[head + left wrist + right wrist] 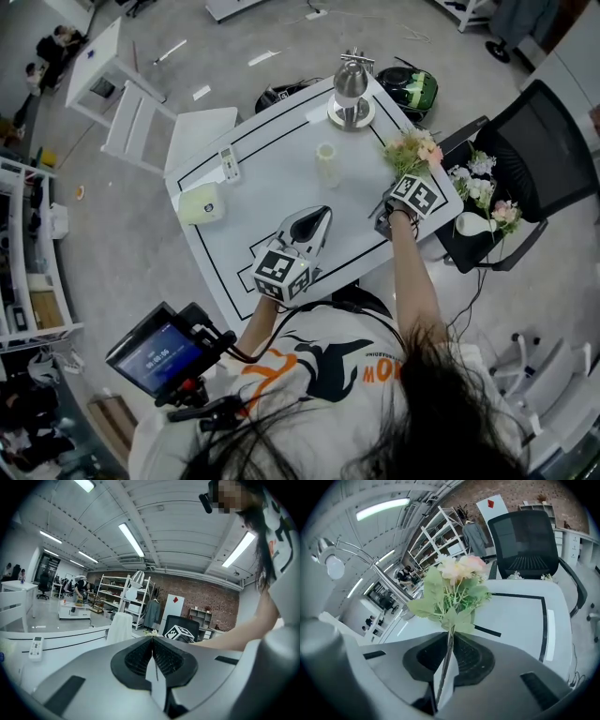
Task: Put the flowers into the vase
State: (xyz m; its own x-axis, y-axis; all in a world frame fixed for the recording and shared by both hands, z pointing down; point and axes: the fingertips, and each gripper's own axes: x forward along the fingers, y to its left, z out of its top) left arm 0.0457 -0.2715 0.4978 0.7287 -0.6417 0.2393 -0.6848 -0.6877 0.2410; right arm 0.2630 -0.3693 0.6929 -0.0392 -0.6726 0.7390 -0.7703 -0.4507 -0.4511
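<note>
A small pale vase [325,161] stands upright near the middle of the white table [272,159]. At the table's right edge my right gripper [401,176] is shut on the thin stem of a bunch of pink and cream flowers [413,149] with green leaves. In the right gripper view the stem runs up between the closed pads of the right gripper [449,640] and the flowers [453,587] stand above the jaws. My left gripper [315,221] rests over the table's near side, below the vase. It [152,641] is shut with nothing between the pads.
A metal lamp base [351,90] stands at the table's far edge. A remote [229,165] and a pale green box [202,203] lie at the left. A black chair [525,159] at the right holds more flowers [480,186] and a white object [473,224].
</note>
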